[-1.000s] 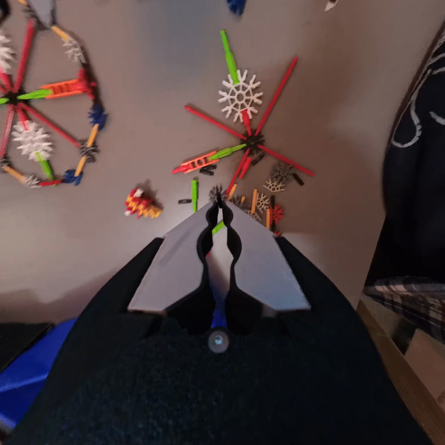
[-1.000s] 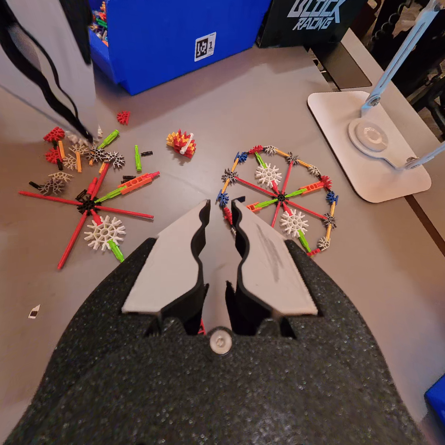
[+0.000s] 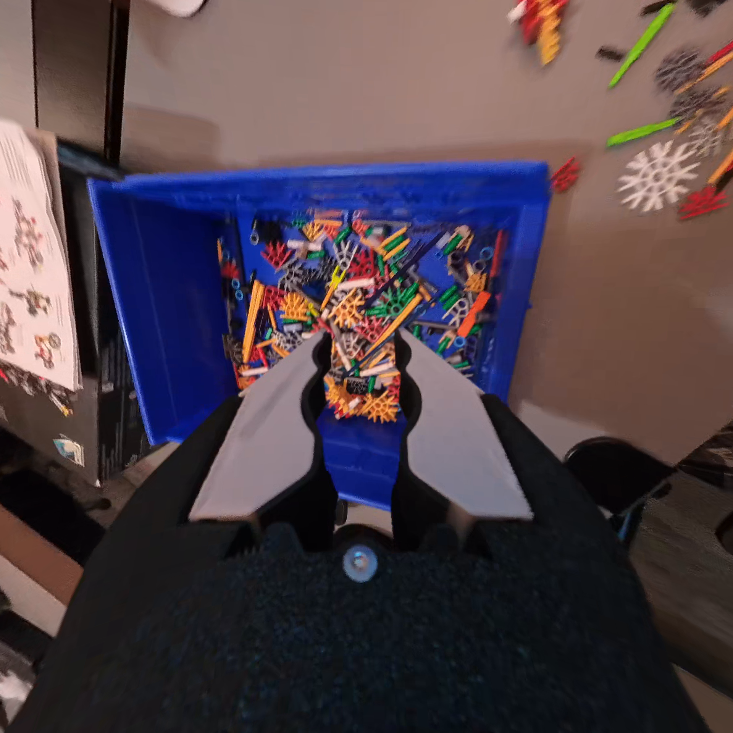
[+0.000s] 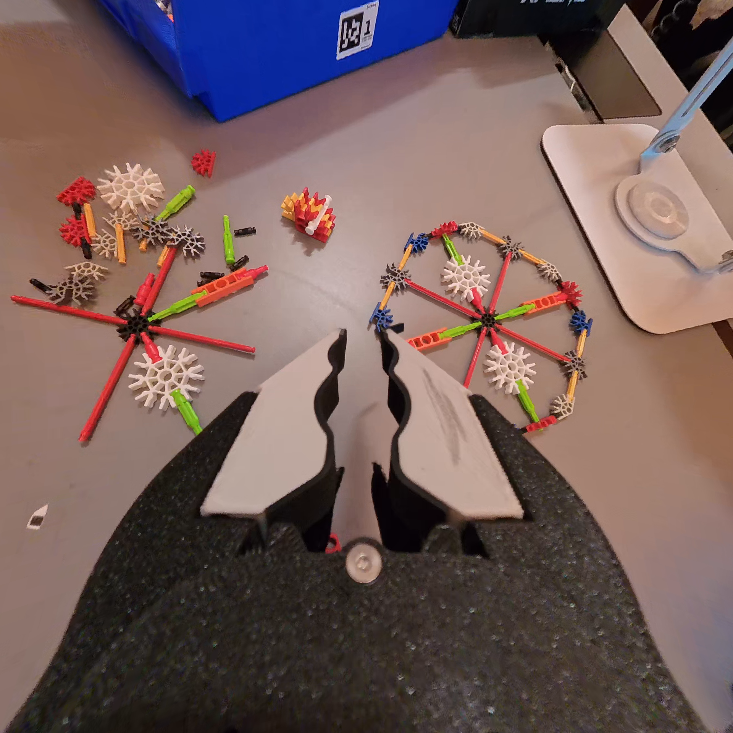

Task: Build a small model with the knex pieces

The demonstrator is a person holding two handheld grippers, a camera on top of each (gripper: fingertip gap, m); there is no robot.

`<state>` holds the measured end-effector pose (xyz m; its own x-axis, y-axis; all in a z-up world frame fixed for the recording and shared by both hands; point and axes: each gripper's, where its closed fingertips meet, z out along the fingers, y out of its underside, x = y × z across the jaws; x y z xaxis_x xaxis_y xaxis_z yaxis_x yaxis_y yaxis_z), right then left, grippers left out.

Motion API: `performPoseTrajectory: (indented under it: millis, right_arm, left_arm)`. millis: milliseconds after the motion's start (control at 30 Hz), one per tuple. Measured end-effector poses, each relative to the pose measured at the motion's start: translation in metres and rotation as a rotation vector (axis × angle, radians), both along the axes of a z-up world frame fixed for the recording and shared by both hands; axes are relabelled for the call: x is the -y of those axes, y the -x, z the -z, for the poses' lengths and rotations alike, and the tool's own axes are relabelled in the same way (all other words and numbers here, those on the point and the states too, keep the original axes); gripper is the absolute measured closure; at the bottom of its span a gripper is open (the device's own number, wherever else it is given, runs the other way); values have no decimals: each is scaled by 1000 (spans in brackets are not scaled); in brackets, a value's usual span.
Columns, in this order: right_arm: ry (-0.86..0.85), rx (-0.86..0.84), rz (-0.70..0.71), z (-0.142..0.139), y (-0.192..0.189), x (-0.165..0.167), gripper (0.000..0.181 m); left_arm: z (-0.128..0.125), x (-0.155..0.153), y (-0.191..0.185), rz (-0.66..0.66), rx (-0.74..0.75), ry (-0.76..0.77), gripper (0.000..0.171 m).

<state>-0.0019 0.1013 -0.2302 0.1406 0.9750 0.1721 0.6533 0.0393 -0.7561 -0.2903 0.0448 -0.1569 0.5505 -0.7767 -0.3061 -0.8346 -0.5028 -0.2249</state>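
Note:
My left gripper [image 3: 361, 337] is open and empty, held above a blue bin [image 3: 166, 301] full of loose coloured rods and connectors [image 3: 357, 305]. My right gripper [image 4: 361, 335] is open and empty, low over the grey table [image 4: 357, 166]. Just right of its tips lies a finished wheel of rods and connectors [image 4: 488, 319]. To its left lies a half-built hub with red spokes [image 4: 137, 323] and a white snowflake connector [image 4: 165, 376]. A heap of loose pieces [image 4: 119, 226] lies beyond it. The loose pieces also show in the left wrist view [image 3: 682, 119].
The blue bin [image 4: 277, 51] stands at the table's back. A red and yellow stack of connectors [image 4: 311, 220] lies mid-table. A white lamp base [image 4: 634, 222] sits at the right. An instruction sheet [image 3: 31, 254] and a black chair [image 3: 618, 472] are beside the table. Across from one pair of fingers to the other is roughly 30 cm.
My left gripper has swung from the loose pieces over to the blue bin and has opened. A second white snowflake now lies in the loose heap. The right gripper has opened slightly wider.

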Motion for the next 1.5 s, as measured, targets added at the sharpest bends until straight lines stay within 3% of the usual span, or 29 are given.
performPoseTrajectory:
  millis: [200, 433, 833, 933, 1167, 1367, 1500]
  right_arm:
    - [25, 24, 9, 14, 0, -4, 164]
    - [43, 34, 9, 26, 0, -7, 164]
    - [93, 46, 0, 45, 2, -7, 164]
    - [92, 33, -4, 42, 3, -5, 164]
    - [83, 35, -19, 40, 5, -2, 164]
    - [86, 27, -18, 39, 5, -2, 164]
    - [85, 37, -29, 40, 7, 0, 164]
  left_arm:
    - [18, -14, 49, -57, -48, 29, 137]
    - [32, -39, 64, -57, -20, 23, 138]
    - [63, -116, 108, -196, 60, -61, 145]
    - [73, -120, 110, -187, 64, -45, 148]
    - [79, -126, 77, -69, 112, -44, 149]
    - [90, -131, 89, -123, 120, -36, 150]
    - [77, -130, 99, -142, 107, -61, 157]
